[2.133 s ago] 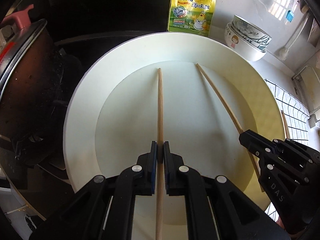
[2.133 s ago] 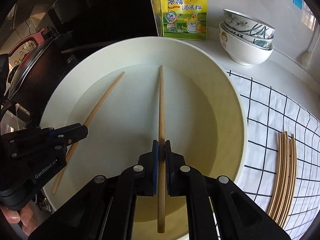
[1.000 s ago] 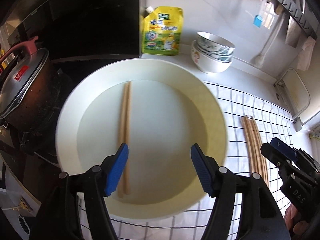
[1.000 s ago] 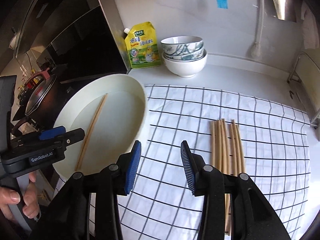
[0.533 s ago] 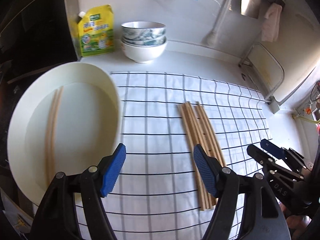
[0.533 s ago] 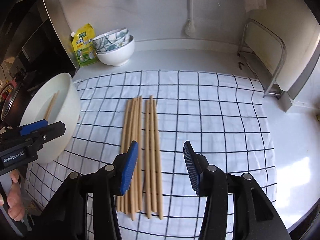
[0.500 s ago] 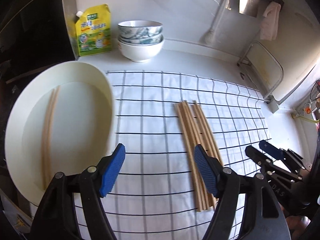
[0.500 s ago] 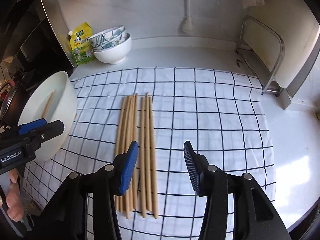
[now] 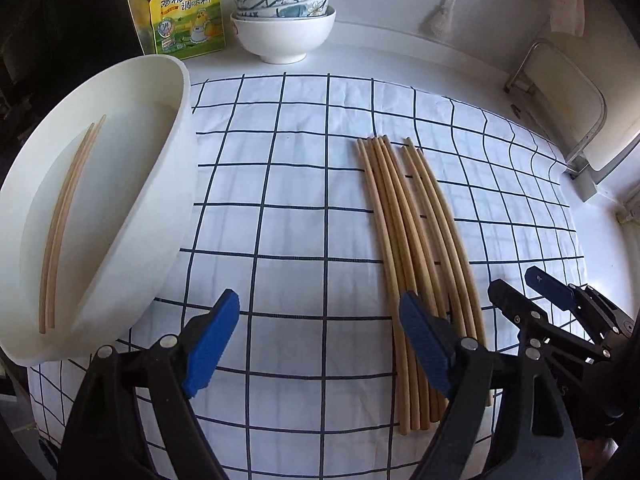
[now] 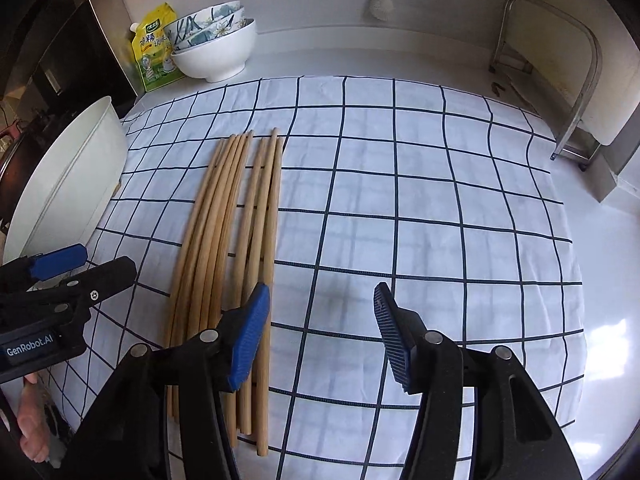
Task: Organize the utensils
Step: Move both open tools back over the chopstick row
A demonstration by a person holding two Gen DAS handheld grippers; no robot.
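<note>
The bundle of chopsticks (image 10: pixel 228 248) lies on the checked cloth (image 10: pixel 400 200) that covers the counter (image 10: pixel 600 280), with its long axis going away from the person, nearly along the direction in which both tools look. Two more chopsticks (image 9: pixel 64 216) lie side by side inside the big white basin (image 9: pixel 160 184) at the left, touching each other and also pointing away.

The right tool (image 10: pixel 320 332) hovers above the cloth with its jaws wide apart and holds nothing. Its left blue pad is just over the rightmost sticks of the bundle, so the bundle lies a little to the left of its centre. The left tool (image 9: pixel 320 348) is also spread open and empty. In its own view the bundle passes under its right pad, so the sticks lie to the right of its centre, between the two tools. Both tools look about equally near to the near ends of the sticks; I judge that either can take one with only a small side shift, and no turn of the wrist.

Readable writing: "GenRobot.AI" on the body of the left tool in the right wrist view. The yellow seasoning pouch (image 9: pixel 186 12) beside the stacked bowls (image 9: pixel 282 16) carries Chinese characters, "鸡精调味料", with a cartoon chick.
</note>
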